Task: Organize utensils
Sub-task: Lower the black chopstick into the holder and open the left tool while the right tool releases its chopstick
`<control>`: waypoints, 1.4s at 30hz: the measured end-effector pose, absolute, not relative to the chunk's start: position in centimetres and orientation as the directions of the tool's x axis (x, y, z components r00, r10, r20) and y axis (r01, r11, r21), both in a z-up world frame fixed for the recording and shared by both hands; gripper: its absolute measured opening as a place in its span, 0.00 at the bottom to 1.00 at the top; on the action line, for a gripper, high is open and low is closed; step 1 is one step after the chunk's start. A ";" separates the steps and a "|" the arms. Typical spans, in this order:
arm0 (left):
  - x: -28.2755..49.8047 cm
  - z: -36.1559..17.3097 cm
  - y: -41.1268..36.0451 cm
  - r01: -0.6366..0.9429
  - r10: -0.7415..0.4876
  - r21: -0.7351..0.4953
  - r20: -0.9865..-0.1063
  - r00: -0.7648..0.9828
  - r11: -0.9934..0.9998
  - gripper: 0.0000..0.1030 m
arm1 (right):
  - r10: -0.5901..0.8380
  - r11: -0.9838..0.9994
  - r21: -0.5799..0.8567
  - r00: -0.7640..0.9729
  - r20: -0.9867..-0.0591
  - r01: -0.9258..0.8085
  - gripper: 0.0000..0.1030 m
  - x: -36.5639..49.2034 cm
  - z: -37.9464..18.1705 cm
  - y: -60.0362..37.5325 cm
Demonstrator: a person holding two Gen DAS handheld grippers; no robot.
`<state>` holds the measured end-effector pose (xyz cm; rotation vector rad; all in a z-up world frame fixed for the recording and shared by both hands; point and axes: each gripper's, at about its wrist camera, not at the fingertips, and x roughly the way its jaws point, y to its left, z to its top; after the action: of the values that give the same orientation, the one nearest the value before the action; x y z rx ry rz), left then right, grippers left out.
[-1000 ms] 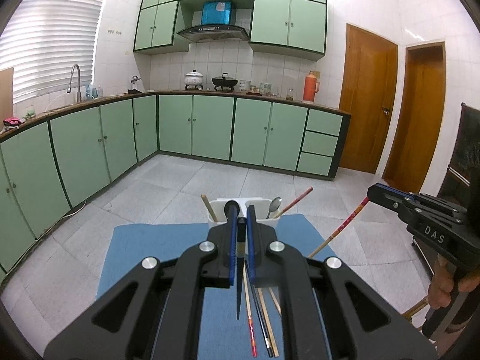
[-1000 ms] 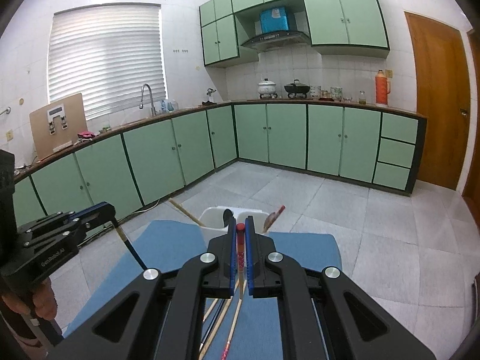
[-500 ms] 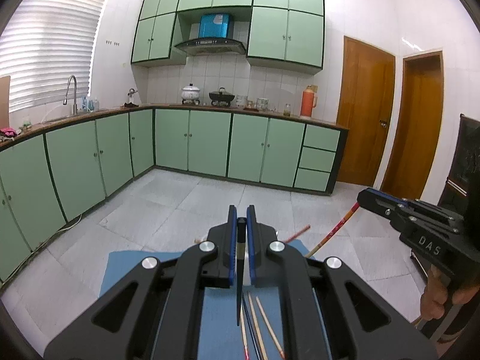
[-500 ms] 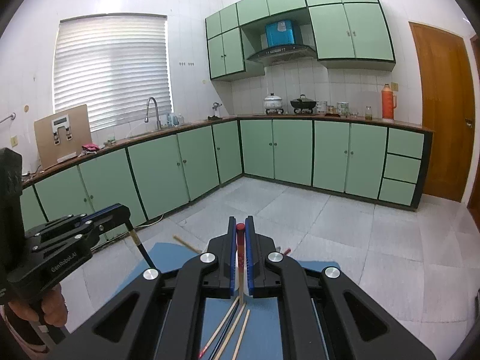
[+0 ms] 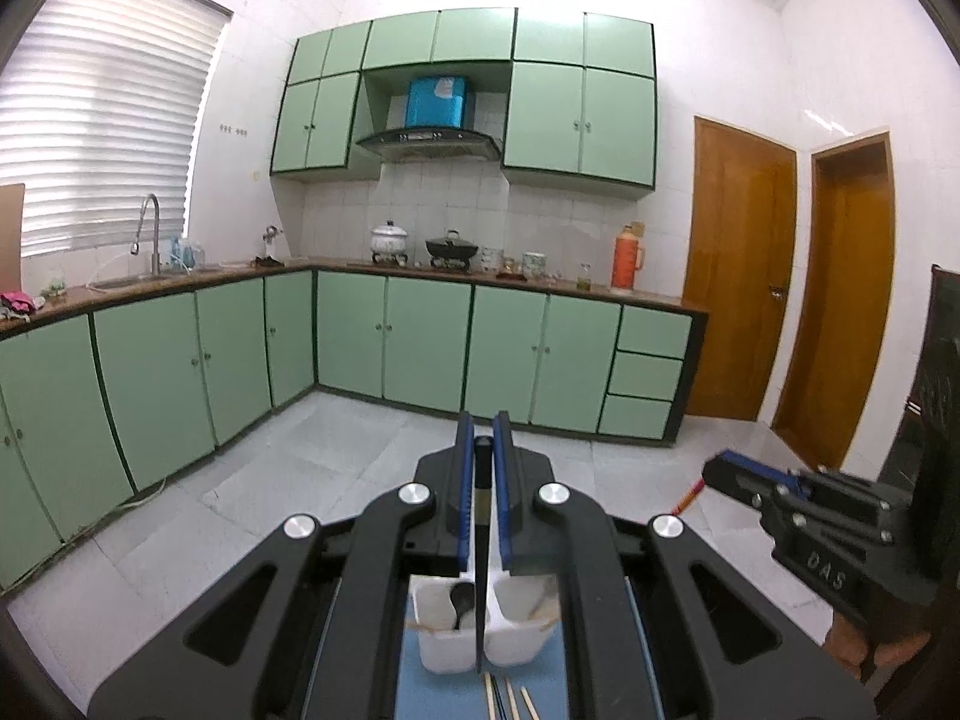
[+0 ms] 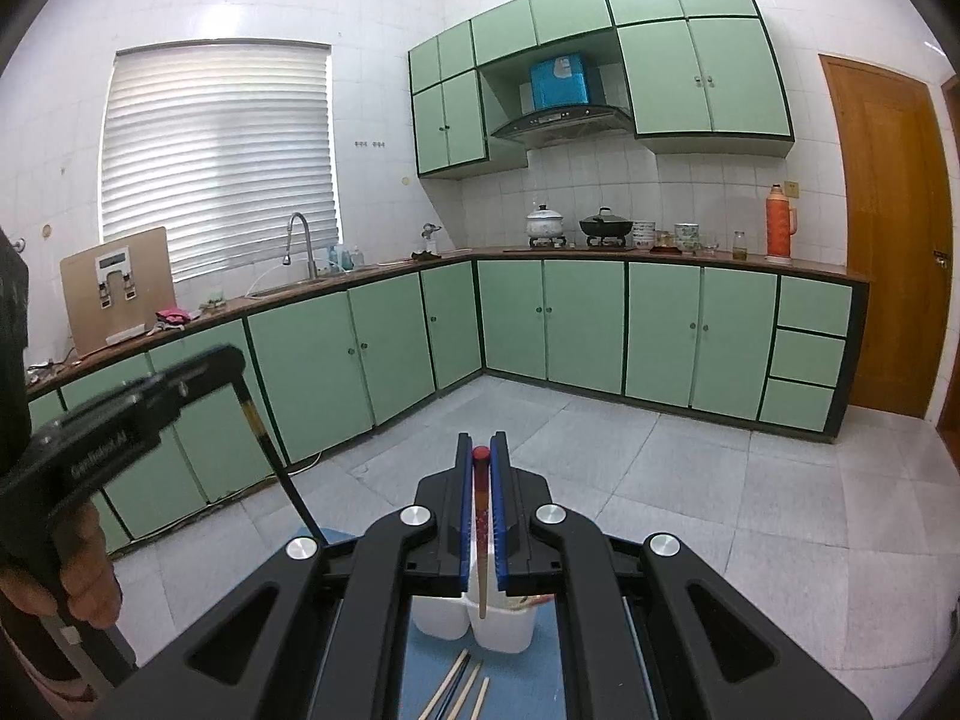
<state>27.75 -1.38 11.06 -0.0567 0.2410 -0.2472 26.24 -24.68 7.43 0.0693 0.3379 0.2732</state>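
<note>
My left gripper [image 5: 482, 441] is shut on a black chopstick [image 5: 480, 588] that hangs point down over the white two-compartment utensil holder [image 5: 447, 654]. A dark spoon [image 5: 462, 597] stands in its left compartment. My right gripper [image 6: 482, 455] is shut on a red-topped wooden chopstick [image 6: 481, 564], its tip above the same holder [image 6: 504, 630]. Several loose chopsticks [image 6: 459, 687] lie on the blue mat [image 6: 420, 678] in front of the holder. Each gripper also shows in the other's view, the right one [image 5: 798, 498] and the left one [image 6: 138, 402].
Green kitchen cabinets [image 5: 420, 342] and a counter with pots run along the far walls. Two wooden doors [image 5: 738, 276] stand at the right. Grey tiled floor [image 6: 690, 480] lies beyond the mat.
Both grippers have risen and tilted up with their chopsticks. The holder has dropped to the bottom of both views, under the chopstick tips.
</note>
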 end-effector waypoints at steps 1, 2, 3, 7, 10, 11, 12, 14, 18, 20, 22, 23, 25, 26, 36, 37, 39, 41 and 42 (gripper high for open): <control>28.3 11.3 -1.3 0.232 -0.246 -0.089 -0.224 0.943 0.969 0.05 | 0.272 0.962 0.111 0.907 -0.320 -0.250 0.05 26.8 7.4 -24.7; 28.8 11.5 -1.3 0.228 -0.243 -0.094 -0.219 0.945 0.969 0.05 | 0.269 0.963 0.108 0.908 -0.322 -0.247 0.05 27.3 7.4 -24.6; 29.5 11.7 -1.2 0.223 -0.241 -0.103 -0.211 0.947 0.969 0.05 | 0.266 0.964 0.106 0.908 -0.324 -0.245 0.05 27.8 7.4 -24.6; 32.0 11.9 -1.3 0.218 -0.240 -0.124 -0.205 0.949 0.968 0.05 | 0.257 0.966 0.101 0.906 -0.337 -0.236 0.05 29.5 7.2 -24.4; 33.8 11.4 -1.6 0.205 -0.226 -0.119 -0.210 0.951 0.972 0.05 | 0.252 0.968 0.104 0.901 -0.353 -0.231 0.05 30.7 6.6 -24.3; 34.2 11.1 -1.6 0.199 -0.219 -0.115 -0.211 0.953 0.973 0.05 | 0.249 0.968 0.102 0.901 -0.356 -0.227 0.05 31.1 6.3 -24.2; 35.0 10.4 -1.7 0.196 -0.218 -0.118 -0.216 0.952 0.973 0.05 | 0.247 0.969 0.103 0.899 -0.362 -0.225 0.05 31.5 5.9 -24.2; 36.3 9.2 -1.9 0.184 -0.208 -0.118 -0.238 0.949 0.976 0.05 | 0.246 0.969 0.106 0.894 -0.375 -0.222 0.05 32.1 5.4 -24.2; 38.1 6.4 -2.1 0.165 -0.188 -0.106 -0.278 0.942 0.981 0.05 | 0.238 0.971 0.109 0.883 -0.404 -0.212 0.05 33.3 3.7 -24.0; 38.5 5.3 -2.0 0.160 -0.183 -0.102 -0.293 0.938 0.982 0.05 | 0.242 0.970 0.119 0.877 -0.415 -0.211 0.05 33.7 3.0 -23.9; 39.0 4.0 -2.0 0.155 -0.178 -0.097 -0.318 0.931 0.983 0.05 | 0.240 0.970 0.124 0.873 -0.425 -0.207 0.05 34.0 2.3 -23.9; 39.1 3.5 -1.9 0.152 -0.175 -0.094 -0.326 0.929 0.984 0.05 | 0.240 0.970 0.127 0.870 -0.430 -0.205 0.05 34.1 2.0 -23.9; 39.5 2.4 -1.8 0.150 -0.173 -0.091 -0.349 0.921 0.984 0.05 | 0.239 0.971 0.130 0.866 -0.439 -0.202 0.05 34.4 1.4 -23.9; 39.5 2.0 -1.7 0.149 -0.171 -0.090 -0.358 0.918 0.985 0.05 | 0.238 0.971 0.131 0.864 -0.443 -0.200 0.05 34.4 1.1 -23.9; 39.7 -1.1 -1.0 0.133 -0.148 -0.064 -0.424 0.894 0.989 0.06 | 0.223 0.975 0.119 0.843 -0.490 -0.189 0.06 34.3 -1.6 -23.5; 39.6 -1.1 -0.9 0.135 -0.150 -0.066 -0.428 0.891 0.989 0.06 | 0.224 0.975 0.120 0.840 -0.495 -0.189 0.06 34.4 -1.8 -23.5; 39.4 -1.1 -0.6 0.133 -0.151 -0.072 -0.431 0.890 0.989 0.07 | 0.224 0.975 0.119 0.835 -0.503 -0.190 0.06 34.4 -2.1 -23.4; 39.2 -1.0 -0.3 0.130 -0.148 -0.071 -0.430 0.891 0.989 0.18 | 0.220 0.975 0.115 0.836 -0.503 -0.188 0.06 34.2 -2.2 -23.4; 39.1 -0.9 -0.4 0.128 -0.147 -0.073 -0.429 0.891 0.989 0.24 | 0.218 0.976 0.114 0.838 -0.501 -0.186 0.08 34.1 -2.1 -23.5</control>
<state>39.08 -0.36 -0.88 -0.0432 0.4486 -0.1426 34.06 -23.46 -2.08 0.0621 0.5369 0.2135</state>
